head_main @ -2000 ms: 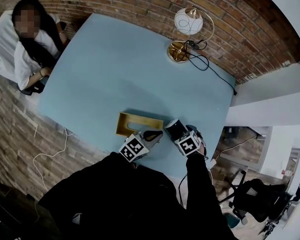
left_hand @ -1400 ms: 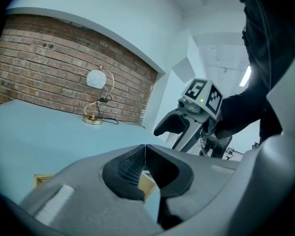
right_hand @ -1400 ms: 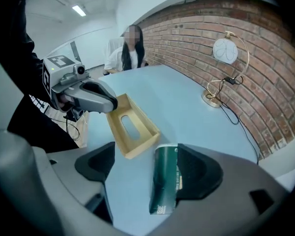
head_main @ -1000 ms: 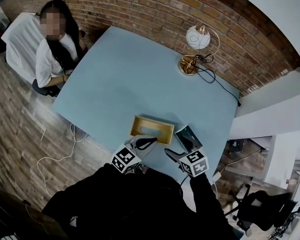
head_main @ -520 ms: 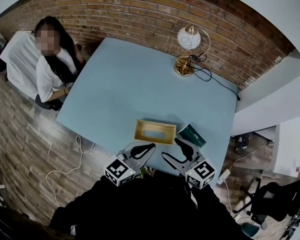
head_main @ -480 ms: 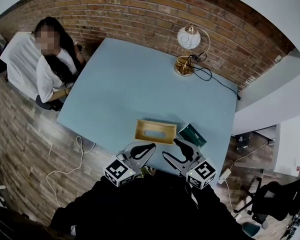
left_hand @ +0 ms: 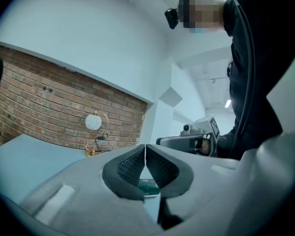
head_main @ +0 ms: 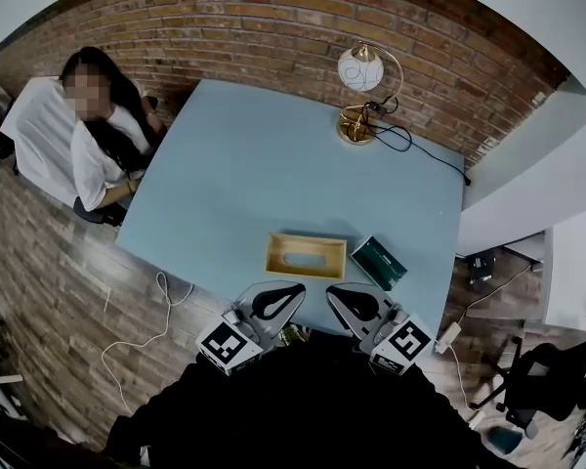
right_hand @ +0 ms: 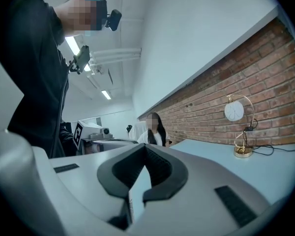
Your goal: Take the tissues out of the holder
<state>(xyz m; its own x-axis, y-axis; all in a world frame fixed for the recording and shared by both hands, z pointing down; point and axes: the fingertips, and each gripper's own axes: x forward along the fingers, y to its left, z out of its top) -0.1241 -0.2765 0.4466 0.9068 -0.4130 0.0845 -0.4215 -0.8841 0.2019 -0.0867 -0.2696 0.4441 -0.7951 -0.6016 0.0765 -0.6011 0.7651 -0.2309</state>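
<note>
1. The head view alone lays out the task: the wooden tissue holder (head_main: 306, 256) lies flat on the pale blue table (head_main: 234, 164) near its front edge. The green tissue pack (head_main: 379, 263) lies out of it, just beside its right end.
2. At that edge the left gripper (head_main: 300, 288) points toward the holder and the right gripper (head_main: 331, 292) toward the pack; neither touches anything.
3. The left gripper view shows ribbed pads (left_hand: 131, 167) meeting at the tips, clenched on nothing. The green pack peeks through the gap beneath them (no holder in sight here).
4. In the right gripper view the jaws have just been closing and meet at the tips, nothing between them. This view shows neither pack nor holder, but a seated person (right_hand: 155, 129) at the table's far side.
5. The globe lamp (head_main: 361, 76) by the brick wall (head_main: 273, 18) appears in all three views.
</note>
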